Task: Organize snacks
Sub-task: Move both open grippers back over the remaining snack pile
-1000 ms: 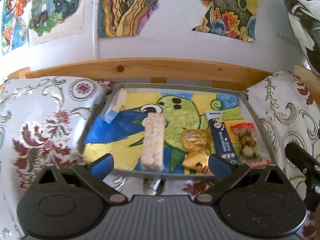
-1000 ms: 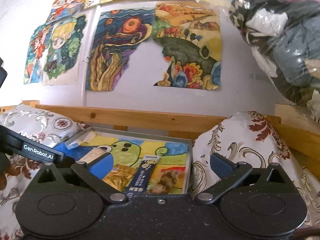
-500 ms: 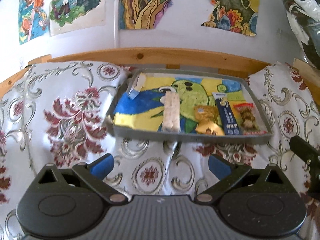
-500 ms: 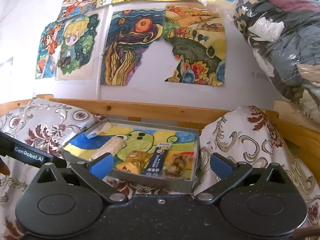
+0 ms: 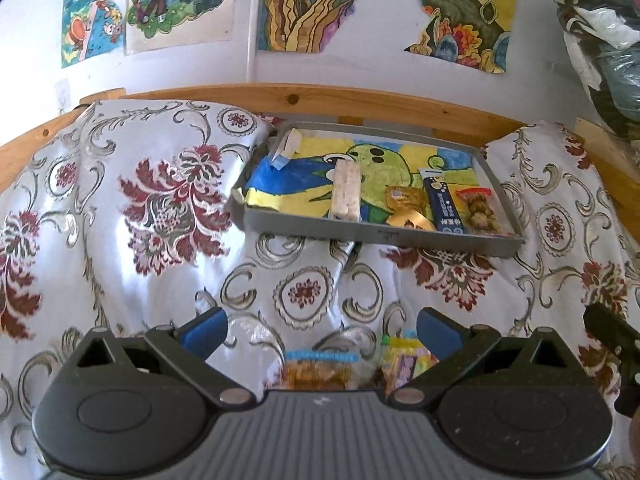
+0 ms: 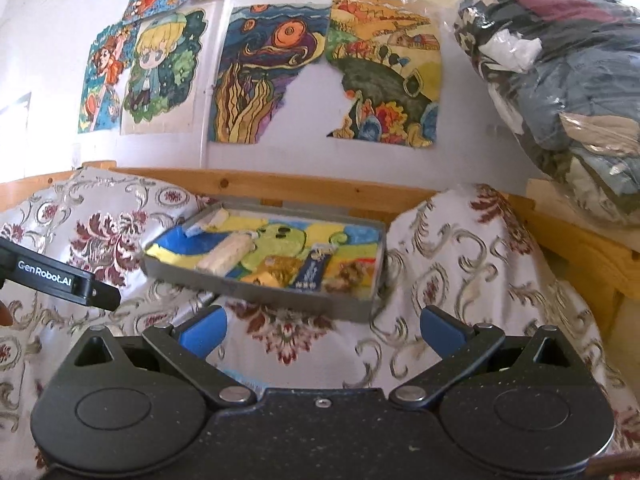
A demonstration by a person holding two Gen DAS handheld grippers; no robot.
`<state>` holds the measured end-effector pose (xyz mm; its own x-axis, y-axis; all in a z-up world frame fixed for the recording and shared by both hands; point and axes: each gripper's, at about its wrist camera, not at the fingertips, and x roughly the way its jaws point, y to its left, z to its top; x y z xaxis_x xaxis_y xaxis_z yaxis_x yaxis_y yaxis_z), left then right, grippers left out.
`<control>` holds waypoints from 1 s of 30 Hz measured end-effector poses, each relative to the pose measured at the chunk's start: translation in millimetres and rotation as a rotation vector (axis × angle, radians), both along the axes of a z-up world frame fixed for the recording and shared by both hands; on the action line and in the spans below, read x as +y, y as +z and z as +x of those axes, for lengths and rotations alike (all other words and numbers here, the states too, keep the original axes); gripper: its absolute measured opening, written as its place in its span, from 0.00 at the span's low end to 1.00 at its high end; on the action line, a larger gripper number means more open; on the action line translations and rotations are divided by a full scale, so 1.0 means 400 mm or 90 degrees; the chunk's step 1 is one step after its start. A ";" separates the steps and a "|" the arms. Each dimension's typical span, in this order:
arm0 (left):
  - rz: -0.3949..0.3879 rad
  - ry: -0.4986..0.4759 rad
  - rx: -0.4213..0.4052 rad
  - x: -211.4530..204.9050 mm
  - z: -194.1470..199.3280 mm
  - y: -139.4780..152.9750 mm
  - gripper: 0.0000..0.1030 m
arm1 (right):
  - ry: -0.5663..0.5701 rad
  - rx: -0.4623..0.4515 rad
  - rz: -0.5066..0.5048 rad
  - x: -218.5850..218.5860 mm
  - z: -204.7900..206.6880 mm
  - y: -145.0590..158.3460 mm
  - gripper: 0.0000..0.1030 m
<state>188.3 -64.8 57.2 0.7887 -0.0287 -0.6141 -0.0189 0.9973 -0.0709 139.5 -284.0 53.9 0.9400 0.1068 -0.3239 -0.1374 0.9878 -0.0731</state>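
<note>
A grey tray (image 5: 372,235) (image 6: 256,292) lined with a green cartoon drawing lies on the patterned bedspread. It holds a pale rice-cracker bar (image 5: 345,190) (image 6: 226,255), a gold wrapped snack (image 5: 405,208), a dark blue stick packet (image 5: 442,202) (image 6: 312,269) and a clear bag of brown snacks (image 5: 479,210). My left gripper (image 5: 320,330) stands open well in front of the tray. Just under it lie a blue-topped bag of brown snacks (image 5: 318,370) and a yellow packet (image 5: 404,360). My right gripper (image 6: 322,326) is open too, with nothing between its fingers.
The floral bedspread (image 5: 160,208) covers the whole surface, bulging beside the tray. A wooden rail (image 5: 292,98) runs behind it below a wall with drawings. A clear bag of folded clothes (image 6: 560,80) sits at the upper right. The left gripper's side (image 6: 60,278) shows in the right view.
Both grippers have pulled back from the tray, which now looks smaller and farther. Two loose packets have come into view under the left gripper.
</note>
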 end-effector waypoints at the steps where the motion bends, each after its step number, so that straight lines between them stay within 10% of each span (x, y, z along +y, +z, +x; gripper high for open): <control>1: -0.002 -0.002 0.000 0.001 -0.011 -0.002 1.00 | -0.001 0.005 0.000 -0.001 -0.011 0.000 0.99; 30: -0.034 0.040 0.085 0.059 -0.210 -0.102 1.00 | 0.008 0.149 0.018 0.016 -0.150 -0.035 0.99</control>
<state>104.3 -41.3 16.5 0.7012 -0.0177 -0.7127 -0.0935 0.9888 -0.1165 79.6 -277.4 39.8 0.8382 0.1306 -0.5295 -0.1603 0.9870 -0.0102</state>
